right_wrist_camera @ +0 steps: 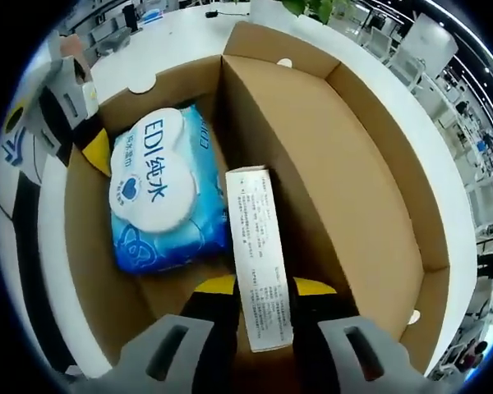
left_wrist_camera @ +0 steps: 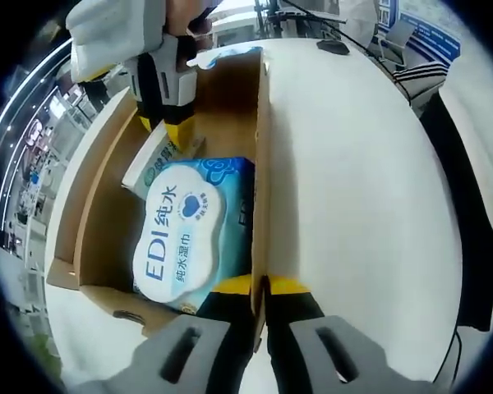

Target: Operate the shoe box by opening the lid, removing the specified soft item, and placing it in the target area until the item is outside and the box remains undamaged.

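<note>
White carton point(right_wrist_camera: 260, 254) between right gripper point(right_wrist_camera: 263, 289) jaws beside wipes pack point(right_wrist_camera: 166, 199).

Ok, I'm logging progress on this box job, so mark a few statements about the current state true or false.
1. The shoe box is open. True.
2. The wet wipes pack lies on the table outside the box. False: it lies inside the box.
3. The right hand-held gripper has its jaws on either side of a slim white carton. True.
4. The left hand-held gripper holds the wipes pack. False: its jaws straddle the box's cardboard wall.
5. The carton lies on top of the wipes pack. False: it lies beside it.
</note>
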{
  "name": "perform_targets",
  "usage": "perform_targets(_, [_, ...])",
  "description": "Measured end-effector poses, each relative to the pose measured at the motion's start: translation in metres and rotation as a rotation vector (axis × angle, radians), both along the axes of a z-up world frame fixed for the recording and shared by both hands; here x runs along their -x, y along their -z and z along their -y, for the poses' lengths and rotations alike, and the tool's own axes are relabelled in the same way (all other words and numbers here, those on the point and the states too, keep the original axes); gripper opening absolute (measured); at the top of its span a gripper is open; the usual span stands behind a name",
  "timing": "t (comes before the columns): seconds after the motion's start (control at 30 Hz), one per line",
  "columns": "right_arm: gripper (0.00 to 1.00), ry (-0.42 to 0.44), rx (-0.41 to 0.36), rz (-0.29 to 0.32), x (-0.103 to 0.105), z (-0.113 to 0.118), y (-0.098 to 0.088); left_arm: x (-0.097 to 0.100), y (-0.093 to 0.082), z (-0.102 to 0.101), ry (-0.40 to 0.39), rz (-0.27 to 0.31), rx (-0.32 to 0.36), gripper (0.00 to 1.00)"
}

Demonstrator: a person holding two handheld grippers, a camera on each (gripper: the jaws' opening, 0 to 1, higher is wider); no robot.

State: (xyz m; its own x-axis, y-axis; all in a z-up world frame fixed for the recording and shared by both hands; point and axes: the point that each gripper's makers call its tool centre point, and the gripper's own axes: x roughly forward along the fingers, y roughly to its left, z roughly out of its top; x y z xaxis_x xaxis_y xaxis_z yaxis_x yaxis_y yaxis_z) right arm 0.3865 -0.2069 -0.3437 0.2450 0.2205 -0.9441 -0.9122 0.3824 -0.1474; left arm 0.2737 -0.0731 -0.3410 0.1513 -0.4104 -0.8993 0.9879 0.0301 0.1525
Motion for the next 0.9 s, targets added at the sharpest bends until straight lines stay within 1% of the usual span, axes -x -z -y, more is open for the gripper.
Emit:
perform_targets(0.07, [0.21,-0.027,0.011,-0.006,0.002,0.001,0.001,0.000,0.000,0.000,0.000,0.001,0.001,0.03])
perform_targets(0.13, [0.20,-0.036,0.024,-0.005,0.003,0.001,0.000,0.000,0.000,0.000,0.001,0.001,-0.001,0.03])
perform_targets(0.2, [0.19,-0.097,0.037,0.018,0.005,0.000,-0.003,0.001,-0.001,0.000,0.005,0.003,0.000,0.03])
perform_targets(0.27, [0.19,-0.106,0.047,0.028,0.007,0.003,-0.007,0.000,0.000,0.000,0.009,0.004,0.001,0.03])
perform_targets(0.3, [0.19,-0.139,0.061,0.048,0.004,0.005,-0.010,0.000,0.000,0.000,0.008,0.005,0.002,0.03])
perform_targets(0.33, [0.19,-0.143,0.066,0.054,0.003,0.007,-0.011,0.000,0.000,0.000,0.006,0.006,0.001,0.03])
perform_targets(0.4, [0.19,-0.156,0.063,0.046,0.005,0.009,-0.015,0.000,0.000,0.000,0.002,0.004,0.004,0.03])
perform_targets(0.5, [0.18,-0.149,0.057,0.044,0.005,0.010,-0.021,0.000,0.000,0.001,0.002,0.003,0.008,0.03])
perform_targets(0.53, [0.18,-0.152,0.056,0.052,0.005,0.011,-0.024,0.000,0.000,0.001,0.002,0.002,0.008,0.03])
perform_targets(0.63, [0.18,-0.147,0.054,0.054,0.006,0.014,-0.026,0.000,0.000,0.001,0.002,0.003,0.008,0.03])
perform_targets(0.7, [0.18,-0.152,0.060,0.068,0.005,0.015,-0.027,0.000,0.000,0.001,0.001,0.004,0.008,0.03])
perform_targets(0.83, [0.19,-0.150,0.051,0.064,0.008,0.015,-0.032,0.000,0.000,0.002,-0.005,0.013,0.010,0.03])
perform_targets(0.87, [0.19,-0.146,0.050,0.066,0.007,0.015,-0.034,0.000,0.000,0.002,-0.005,0.013,0.010,0.03])
perform_targets(0.9, [0.19,-0.130,0.034,0.066,0.007,0.014,-0.037,0.000,0.000,0.002,-0.004,0.013,0.010,0.03])
